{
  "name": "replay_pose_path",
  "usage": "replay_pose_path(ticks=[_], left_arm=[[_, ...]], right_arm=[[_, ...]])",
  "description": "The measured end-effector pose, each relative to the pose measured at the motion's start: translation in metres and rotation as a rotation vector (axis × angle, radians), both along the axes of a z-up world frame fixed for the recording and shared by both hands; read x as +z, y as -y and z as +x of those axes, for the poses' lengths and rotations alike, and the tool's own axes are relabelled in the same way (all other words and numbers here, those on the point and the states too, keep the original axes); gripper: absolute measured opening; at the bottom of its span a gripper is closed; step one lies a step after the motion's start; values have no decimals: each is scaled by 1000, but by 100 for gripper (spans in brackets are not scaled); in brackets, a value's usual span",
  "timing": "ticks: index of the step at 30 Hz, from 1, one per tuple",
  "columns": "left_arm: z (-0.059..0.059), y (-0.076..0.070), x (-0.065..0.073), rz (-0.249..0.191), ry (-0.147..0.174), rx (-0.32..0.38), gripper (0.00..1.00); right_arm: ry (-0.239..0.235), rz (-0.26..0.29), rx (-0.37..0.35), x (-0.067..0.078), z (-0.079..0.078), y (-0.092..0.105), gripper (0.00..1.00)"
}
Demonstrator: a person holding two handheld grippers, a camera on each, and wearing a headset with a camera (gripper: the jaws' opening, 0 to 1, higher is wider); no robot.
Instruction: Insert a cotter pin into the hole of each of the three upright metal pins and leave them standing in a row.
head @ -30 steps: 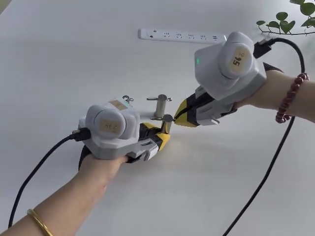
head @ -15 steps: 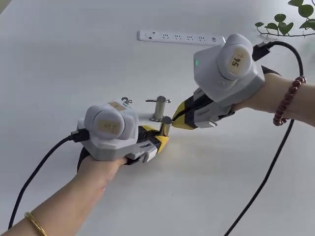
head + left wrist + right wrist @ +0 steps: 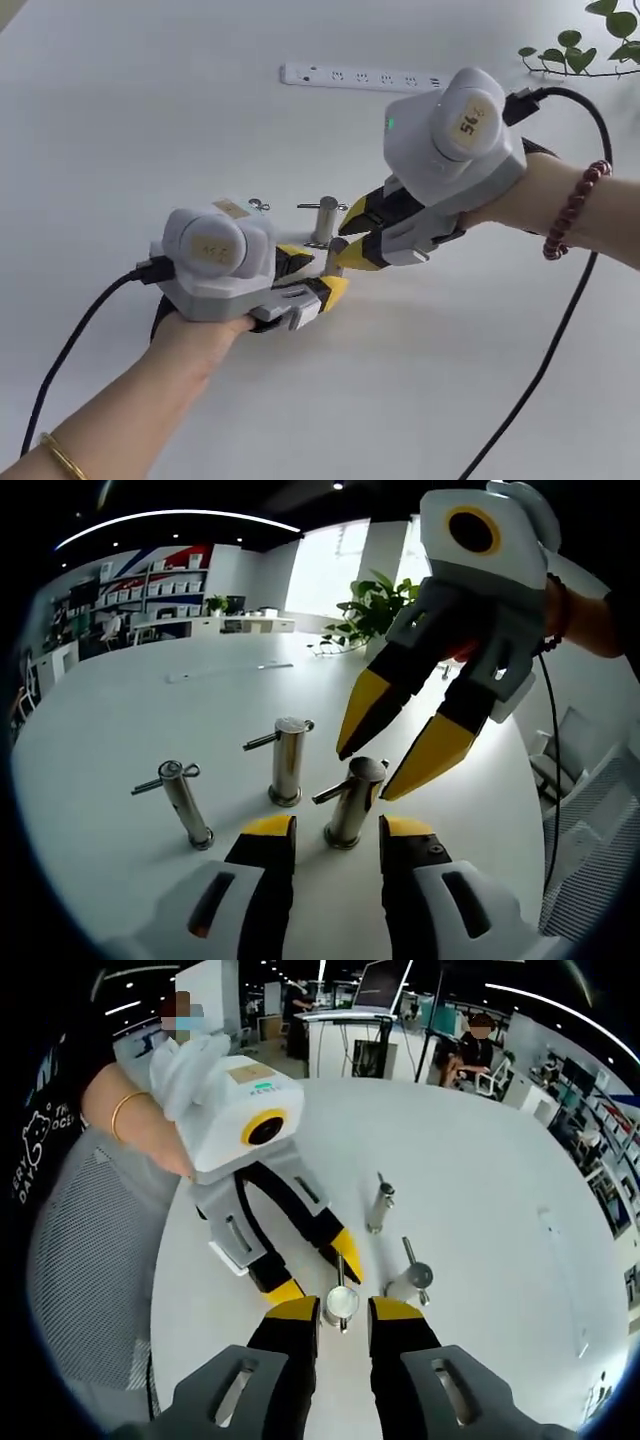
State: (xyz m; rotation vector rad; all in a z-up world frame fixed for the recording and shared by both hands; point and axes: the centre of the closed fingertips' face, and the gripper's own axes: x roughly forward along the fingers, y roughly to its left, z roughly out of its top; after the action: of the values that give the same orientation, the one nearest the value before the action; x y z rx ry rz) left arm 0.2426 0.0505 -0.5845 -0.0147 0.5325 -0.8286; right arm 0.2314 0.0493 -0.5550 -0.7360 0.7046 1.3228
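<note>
Now bracketing the near metal pin (image 3: 352, 802) (cotter pin (image 3: 330, 794) already in). Holding left gripper (image 3: 337, 825) and right gripper (image 3: 340, 1312) fingers apart, likely steadying it.

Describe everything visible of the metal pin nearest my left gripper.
The nearest metal pin is a shiny cylinder with flat cap and flared foot, standing slightly tilted on the white table. A cotter pin passes through below the cap. Open jaws flank it: left gripper low, right gripper at the cap; contact unclear.

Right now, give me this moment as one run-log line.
left hand-held gripper: open, flanking nearest pin | right hand-held gripper: open, around its top | three pins standing on table, cotter pin in each
</note>
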Motion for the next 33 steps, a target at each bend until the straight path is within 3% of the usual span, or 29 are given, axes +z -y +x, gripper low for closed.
replay_pose_path(ticks=[5,16,19,27,33], left_arm=[[1,-6,2,-3,3,6,36],[-7,-3,6,3,-4,-41,45],[-9,-3,9,-6,-29,-36,45],[-9,-5,17,-4,-16,-23,46],[-10,-11,24,-2,-8,-16,46]], right_arm=[[-11,12,-23,-2,-1,-4,14],[-12,2,-65,-12,-1,-7,11],[-22,12,-80,-12,-2,-7,9],[-69,36,-112,-10,-2,-6,8],[-67,31,-97,-9,-6,-6,8]])
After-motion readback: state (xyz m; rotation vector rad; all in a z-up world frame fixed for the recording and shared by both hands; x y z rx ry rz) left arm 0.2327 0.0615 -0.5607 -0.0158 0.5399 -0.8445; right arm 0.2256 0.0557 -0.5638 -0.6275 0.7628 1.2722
